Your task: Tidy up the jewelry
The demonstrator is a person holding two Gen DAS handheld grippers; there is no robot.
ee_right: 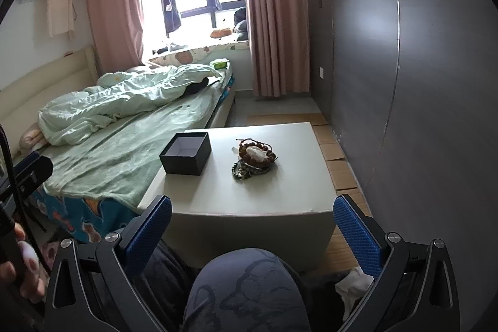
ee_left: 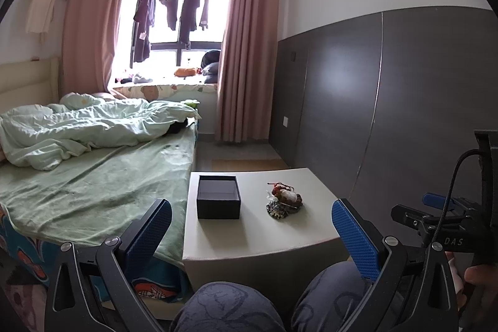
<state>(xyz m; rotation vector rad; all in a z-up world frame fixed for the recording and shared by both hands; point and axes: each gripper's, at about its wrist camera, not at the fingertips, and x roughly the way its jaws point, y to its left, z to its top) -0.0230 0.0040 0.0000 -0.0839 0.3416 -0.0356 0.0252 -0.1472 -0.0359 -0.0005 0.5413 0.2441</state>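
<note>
An open, empty black box point(ee_left: 218, 197) point(ee_right: 186, 153) sits on the left part of a small white table point(ee_left: 258, 232) point(ee_right: 249, 195). To its right lies a heap of jewelry point(ee_left: 284, 199) point(ee_right: 255, 158): brown bead bracelets on top, a whitish piece in the middle, dark beads below. My left gripper point(ee_left: 250, 209) is open and held back from the table's near edge, nothing between its blue pads. My right gripper point(ee_right: 252, 206) is also open and empty, just short of the table. The right gripper's body point(ee_left: 435, 223) shows at the right edge of the left wrist view.
A bed point(ee_left: 93, 176) point(ee_right: 124, 126) with green bedding lies against the table's left side. A grey wall panel point(ee_left: 389, 98) point(ee_right: 404, 67) runs along the right. The person's knees point(ee_left: 236, 307) point(ee_right: 246, 291) are below the grippers. Pink curtains point(ee_left: 246, 52) and a window stand at the far end.
</note>
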